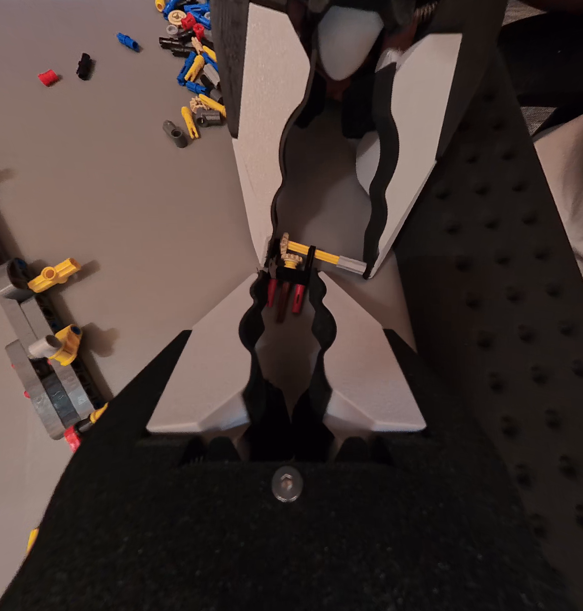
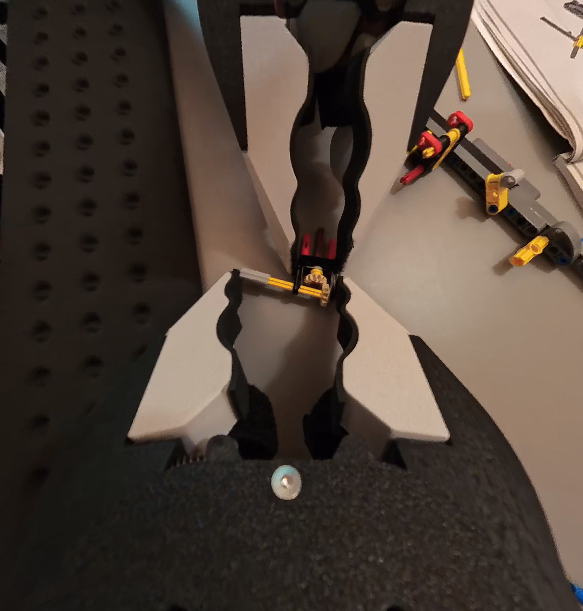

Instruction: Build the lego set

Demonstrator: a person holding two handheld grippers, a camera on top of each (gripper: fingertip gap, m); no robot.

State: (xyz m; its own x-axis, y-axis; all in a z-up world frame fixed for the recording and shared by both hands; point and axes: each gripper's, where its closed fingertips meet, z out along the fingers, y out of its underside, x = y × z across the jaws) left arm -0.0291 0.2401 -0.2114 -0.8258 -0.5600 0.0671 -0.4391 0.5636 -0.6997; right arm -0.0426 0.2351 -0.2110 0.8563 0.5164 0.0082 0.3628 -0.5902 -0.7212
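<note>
While my left claw [image 1: 285, 281] pinches the black frame [image 1: 291, 276] mid-frame, my right claw [image 2: 285, 287] seems to span the yellow axle [image 2: 283, 285]; squeezing harder could unmesh the tan gears [image 2: 316, 281].

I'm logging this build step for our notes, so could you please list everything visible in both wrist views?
Small gear assembly: one; black frame, tan gears, yellow axle with a grey sleeve, red pins; held between both grippers.
Long beam assembly: one; grey and black with yellow and red connectors; lying on the table.
Loose parts pile: many; blue, yellow, black, grey, red, tan; far end of the table in the left wrist view.
Stray pins: three; red, black, blue; beside the pile.
Yellow axle: one; near the booklet.
Instruction booklet: one; white, open; table edge.
Table: one; light grey.
Left gripper: shut on the frame.
Right gripper: clamping the axle's ends.
</note>
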